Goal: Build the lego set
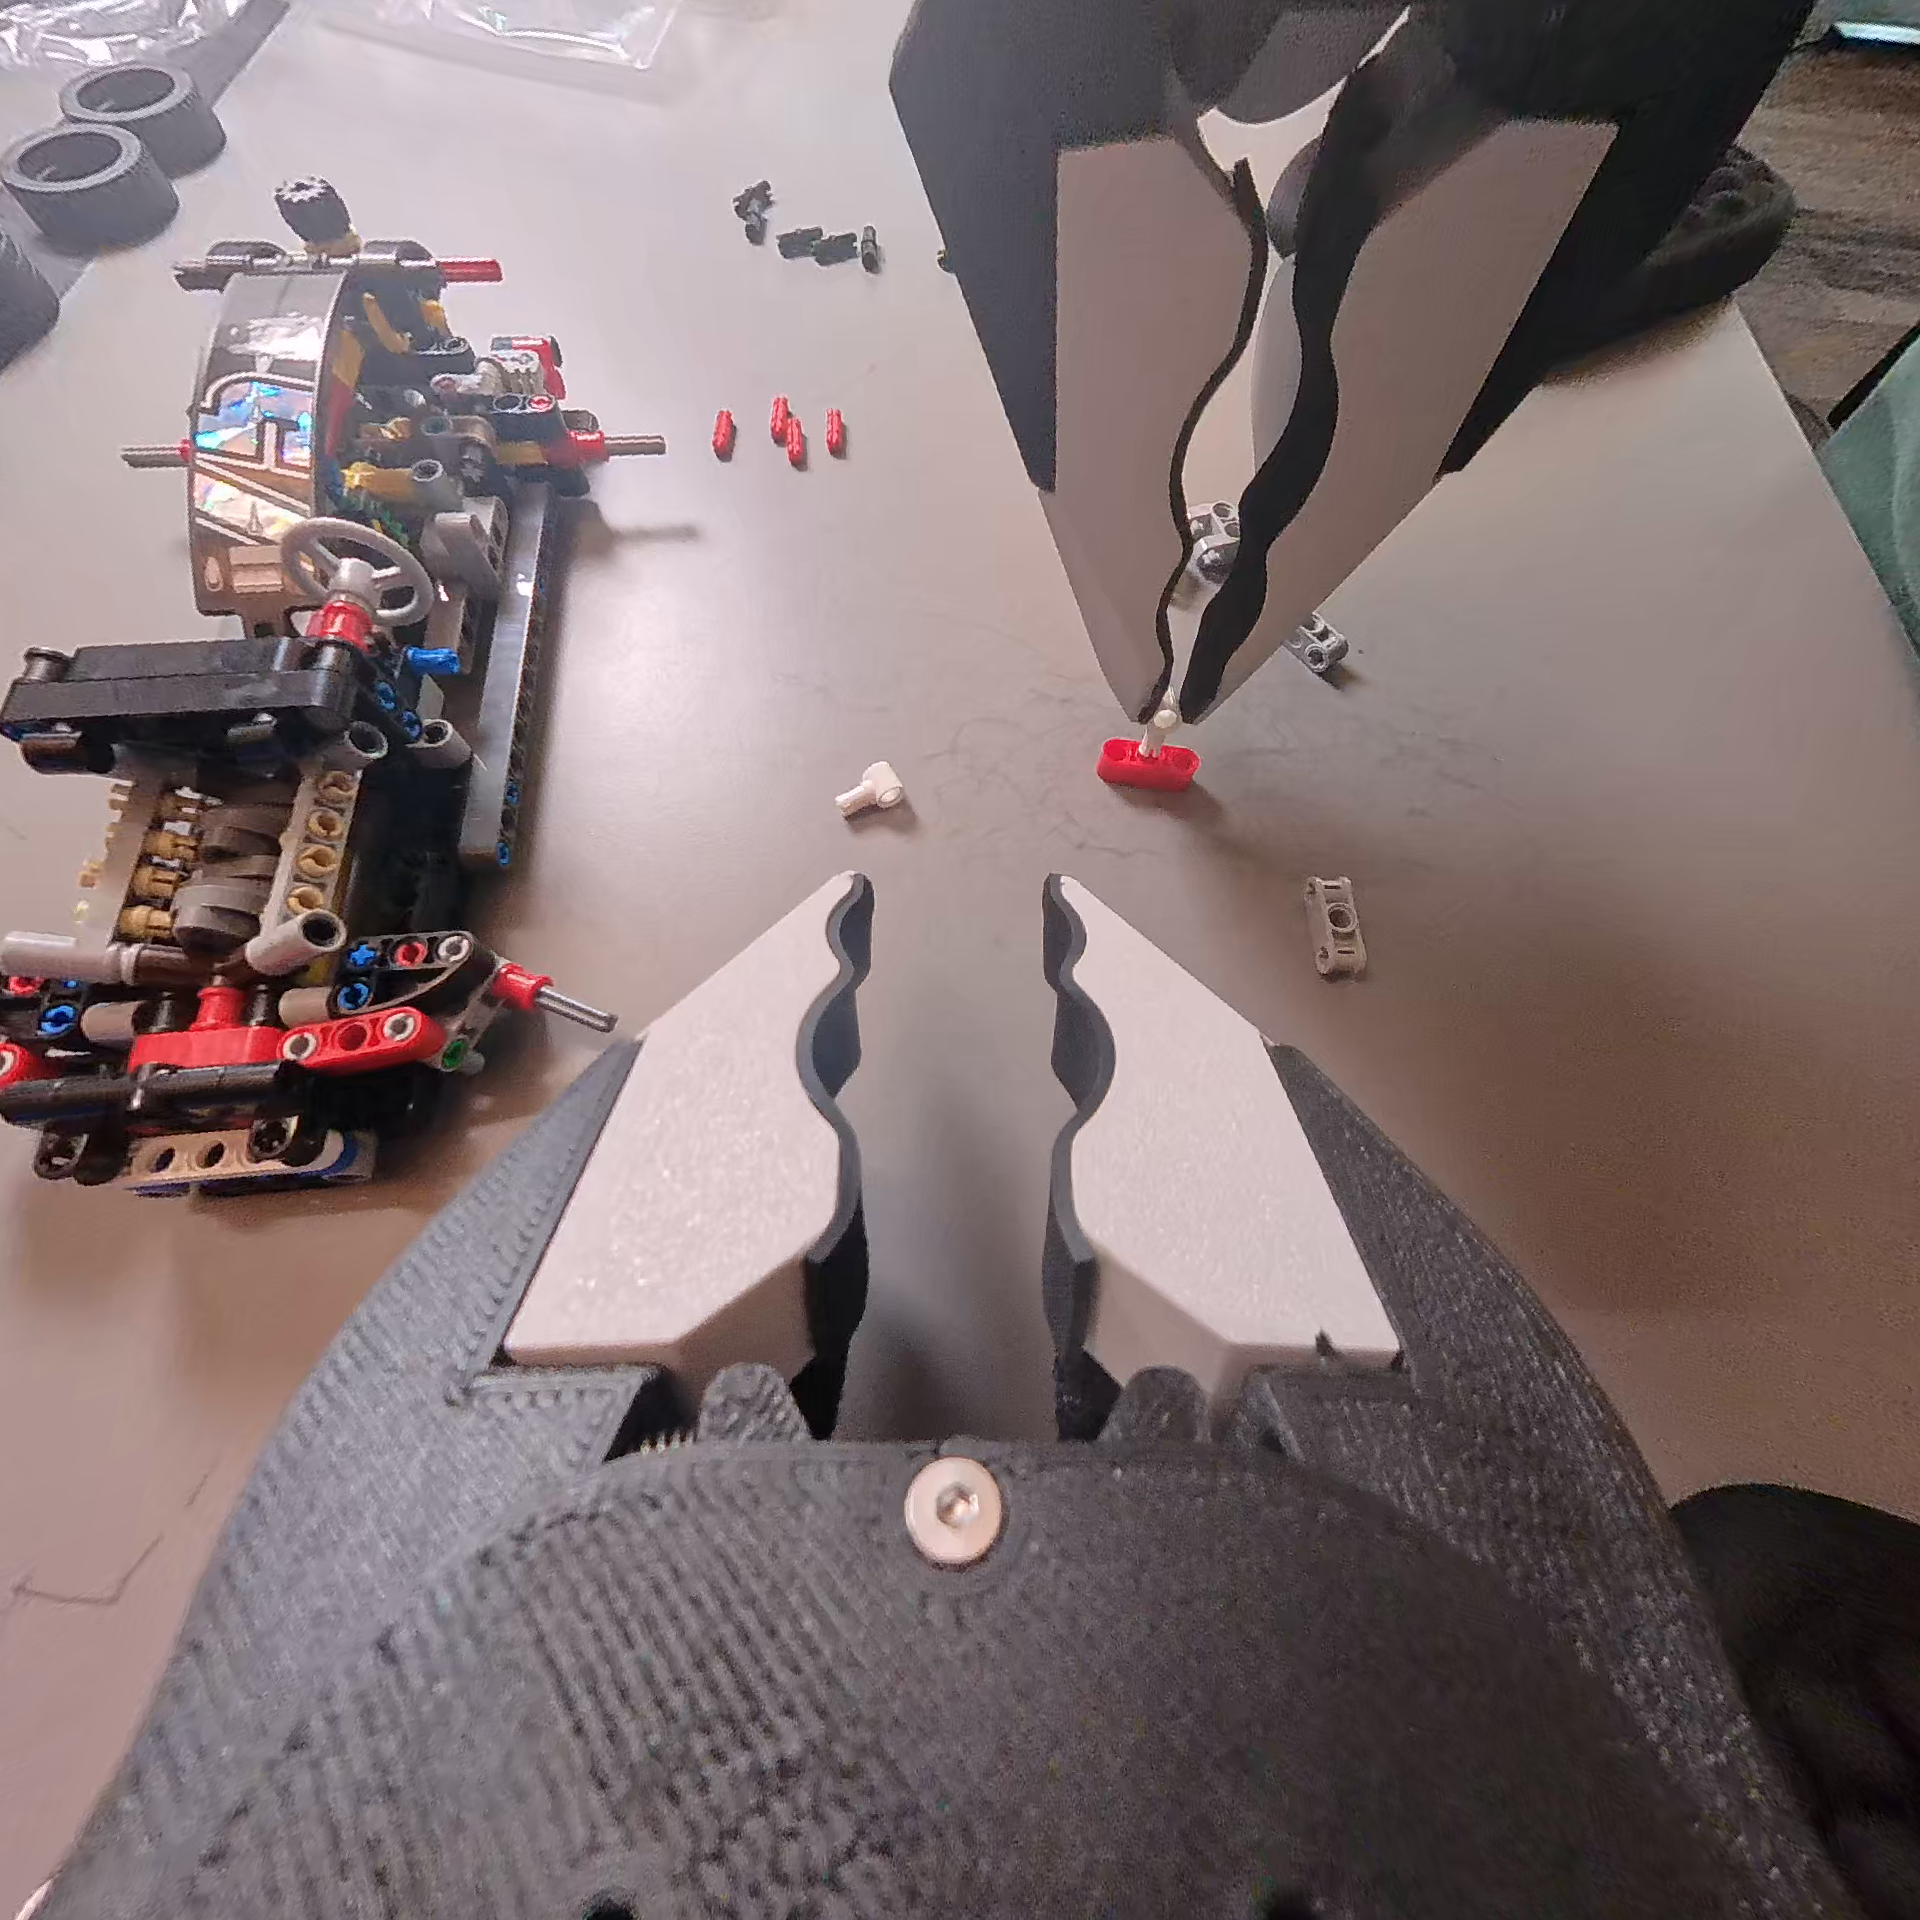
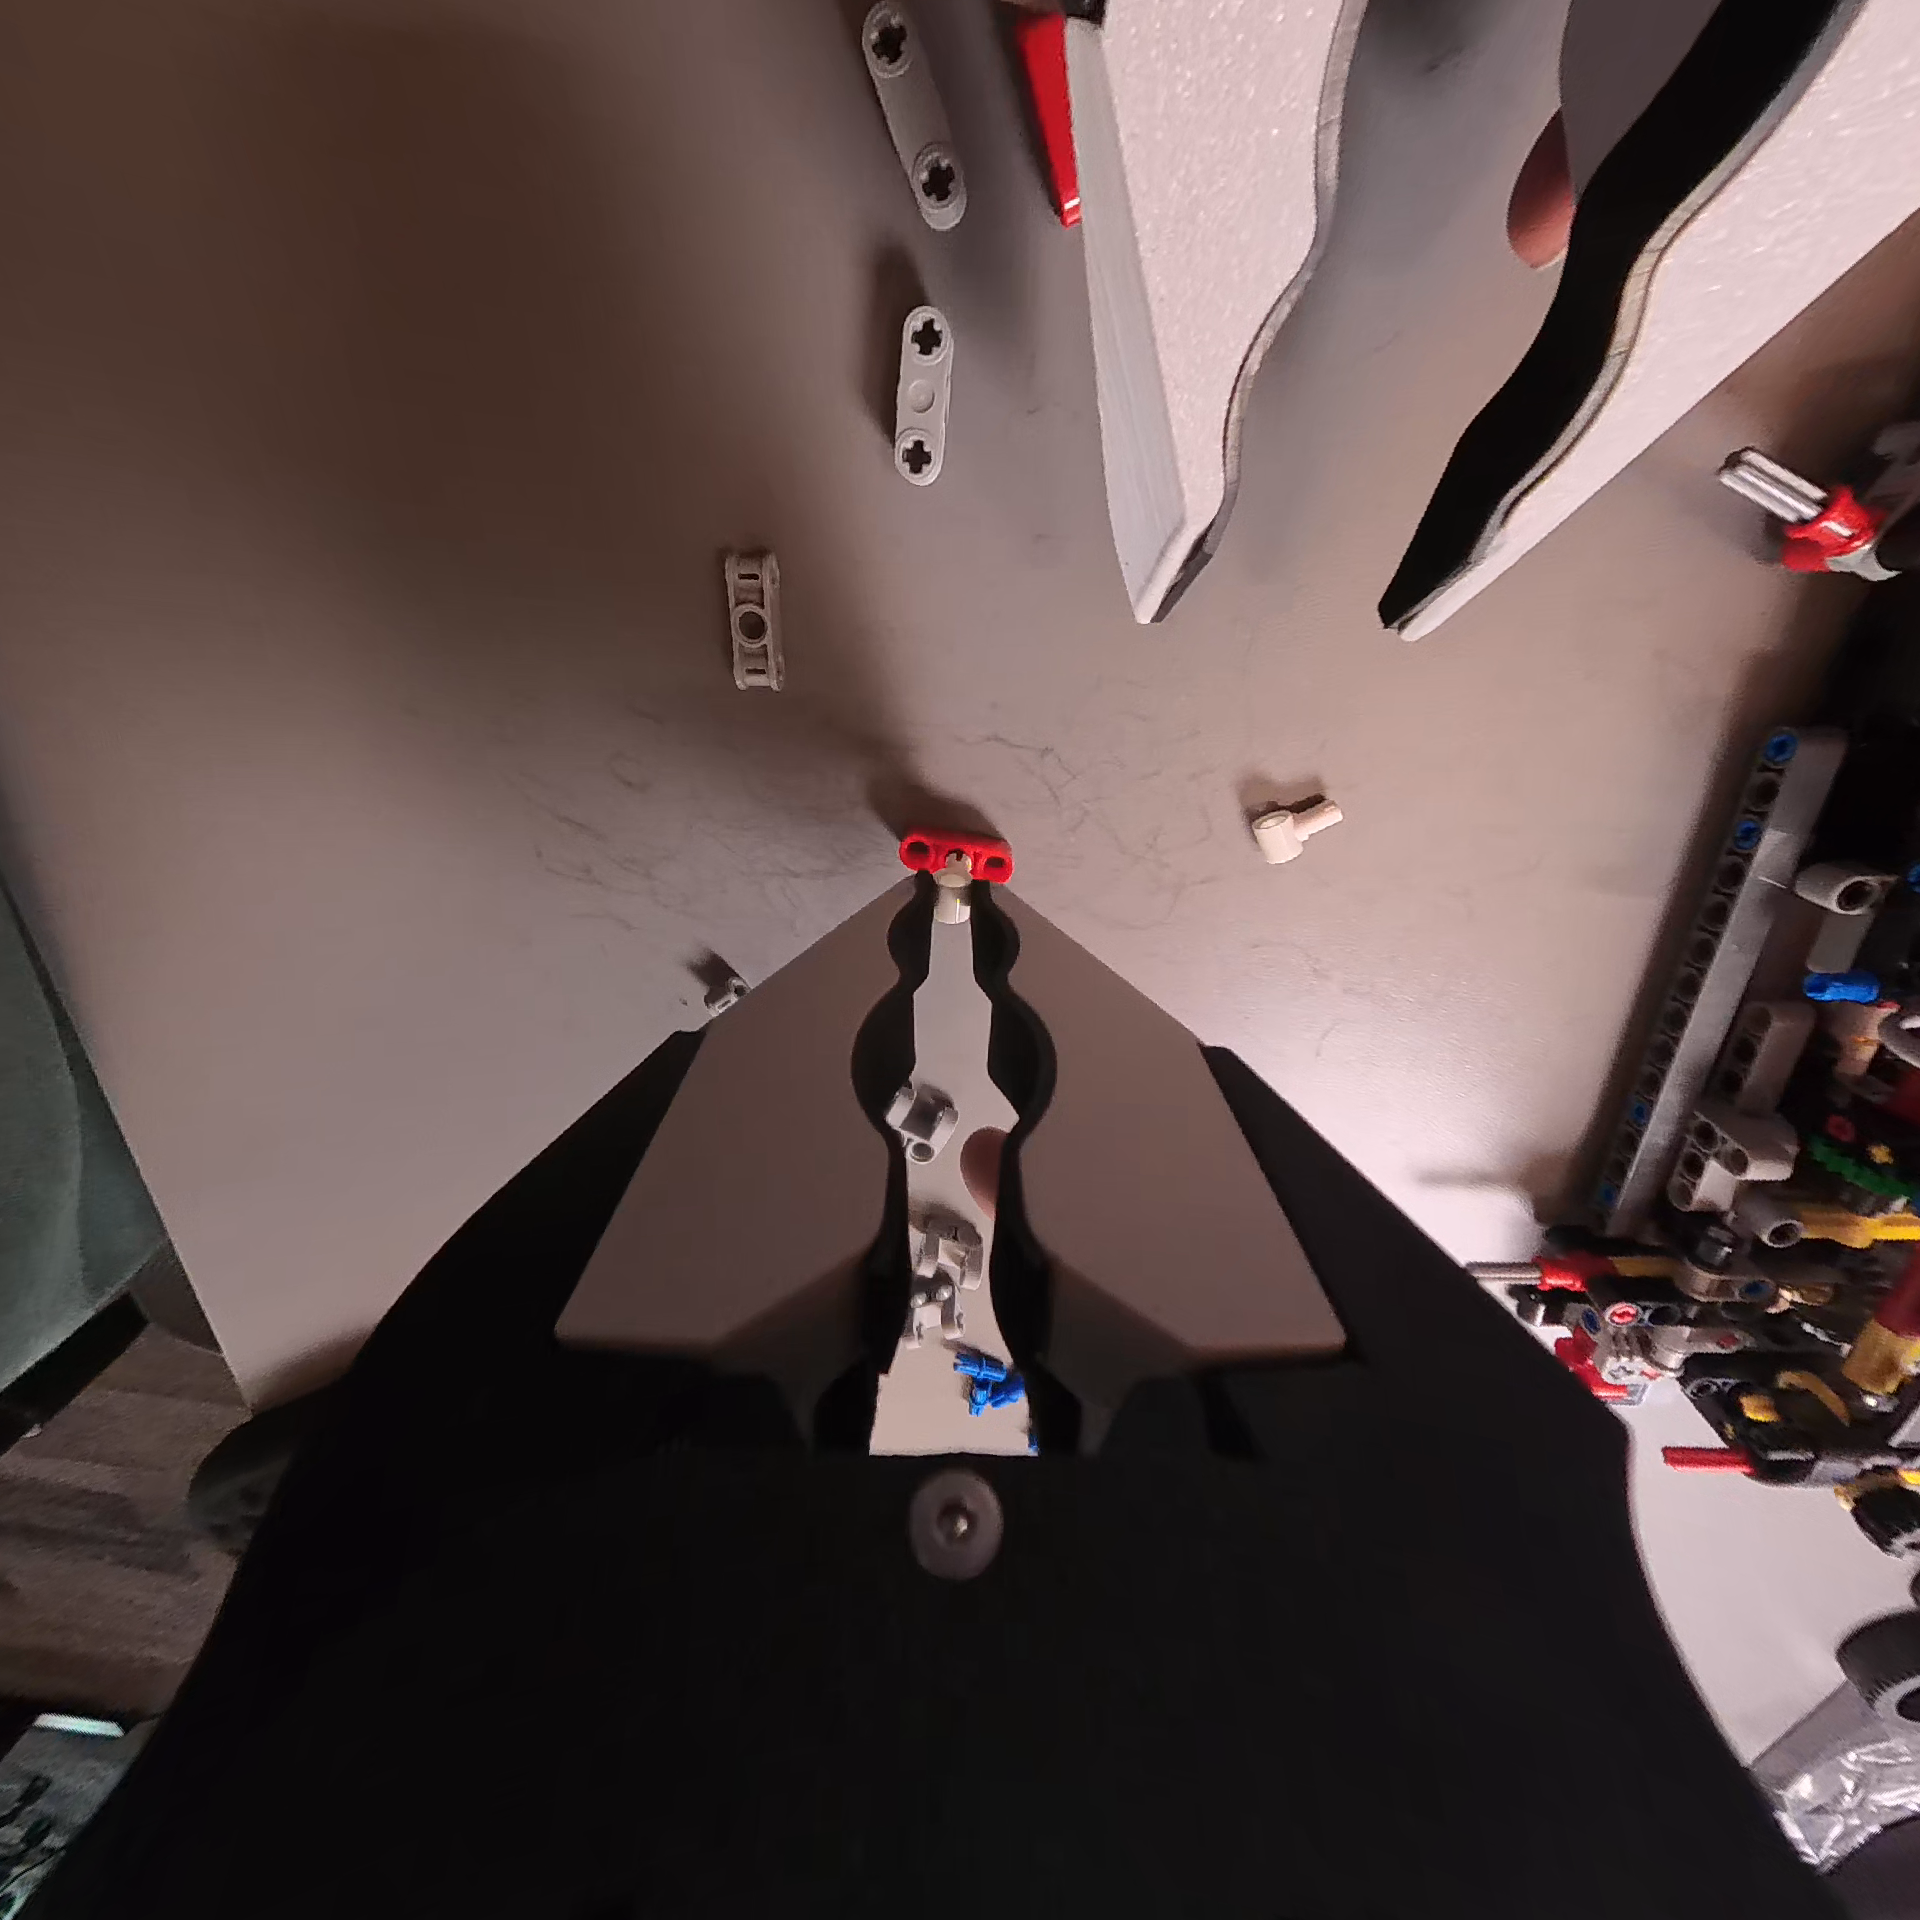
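1. You are pinching a small white connector pin (image 1: 1162, 719) at the very tips of your right gripper (image 1: 1172, 715), which is pointing steeply down at the table (image 1: 1558, 1091). Its jaws are closed narrowly around the pin.
2. You are holding the pin's lower end in the middle hole of a short red beam (image 1: 1147, 764), which is lying flat on the table; from the right wrist view the pin (image 2: 952, 891) is meeting the beam (image 2: 954, 852) at its centre.
3. You are keeping your left gripper (image 1: 958, 896) empty, its jaws standing moderately apart, hovering near the red beam.
4. You are working with a second white pin connector (image 1: 871, 790) lying loose between the beam and the partly built car chassis (image 1: 312, 727), which is sitting on the left of the table.
5. You are leaving a grey flat connector (image 1: 1335, 925) just right of your left gripper, four red pins (image 1: 781, 428) farther back, and black tyres (image 1: 114, 145) in the far left corner.
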A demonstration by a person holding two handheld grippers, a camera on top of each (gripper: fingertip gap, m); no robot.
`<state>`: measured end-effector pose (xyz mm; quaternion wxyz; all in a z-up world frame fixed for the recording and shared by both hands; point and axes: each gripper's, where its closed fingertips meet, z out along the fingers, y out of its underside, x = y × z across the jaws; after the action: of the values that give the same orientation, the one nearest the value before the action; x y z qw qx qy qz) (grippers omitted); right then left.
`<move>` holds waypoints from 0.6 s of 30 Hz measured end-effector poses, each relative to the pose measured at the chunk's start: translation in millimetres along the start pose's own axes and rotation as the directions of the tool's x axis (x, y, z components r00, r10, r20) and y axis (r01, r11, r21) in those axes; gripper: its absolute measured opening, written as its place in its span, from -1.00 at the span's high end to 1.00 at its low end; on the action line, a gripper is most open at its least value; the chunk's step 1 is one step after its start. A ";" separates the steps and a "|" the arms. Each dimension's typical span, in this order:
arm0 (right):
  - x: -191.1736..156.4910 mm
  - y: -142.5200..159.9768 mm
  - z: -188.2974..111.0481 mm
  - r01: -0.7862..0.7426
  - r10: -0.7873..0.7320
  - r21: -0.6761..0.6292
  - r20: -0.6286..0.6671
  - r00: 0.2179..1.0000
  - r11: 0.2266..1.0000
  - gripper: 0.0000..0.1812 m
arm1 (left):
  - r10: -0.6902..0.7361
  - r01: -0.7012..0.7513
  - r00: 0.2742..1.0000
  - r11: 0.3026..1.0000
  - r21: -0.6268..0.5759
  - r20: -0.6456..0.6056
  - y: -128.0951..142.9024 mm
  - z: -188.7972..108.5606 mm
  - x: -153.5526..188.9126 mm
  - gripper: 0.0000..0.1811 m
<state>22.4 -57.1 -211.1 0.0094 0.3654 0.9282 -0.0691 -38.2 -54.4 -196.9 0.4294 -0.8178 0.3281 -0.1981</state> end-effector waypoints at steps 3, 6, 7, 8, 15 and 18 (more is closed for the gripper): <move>0.7 0.7 1.9 0.003 -0.003 -0.015 -0.001 1.000 1.000 0.94 | -0.001 0.001 1.000 1.000 -0.002 -0.002 0.6 0.1 0.5 0.66; 0.7 0.4 1.9 0.003 -0.003 -0.033 0.002 1.000 0.999 0.94 | -0.001 0.001 1.000 1.000 -0.006 -0.006 1.7 0.5 1.3 0.66; 0.7 0.1 2.0 0.003 -0.003 -0.040 0.003 1.000 0.999 0.95 | -0.001 0.001 1.000 1.000 -0.008 -0.006 2.2 0.6 1.4 0.66; 0.7 0.0 2.0 0.004 -0.004 -0.048 0.005 1.000 0.999 0.95 | -0.001 0.001 1.000 1.000 -0.009 -0.007 2.6 0.6 1.5 0.66; -2.0 -3.1 5.3 0.012 -0.008 -0.099 0.040 0.999 0.995 0.95 | -0.006 0.006 1.000 1.000 -0.025 -0.003 7.9 -1.1 0.7 0.66; 1.6 -1.5 4.9 -0.015 0.019 -0.089 0.047 0.999 0.996 0.95 | -0.007 0.007 1.000 1.000 -0.023 0.003 8.6 -2.6 0.4 0.67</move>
<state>20.0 -57.8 -215.8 0.0484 0.3708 0.9267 -0.0366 -42.7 -59.8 -202.6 0.4195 -0.8241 0.3271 -0.1945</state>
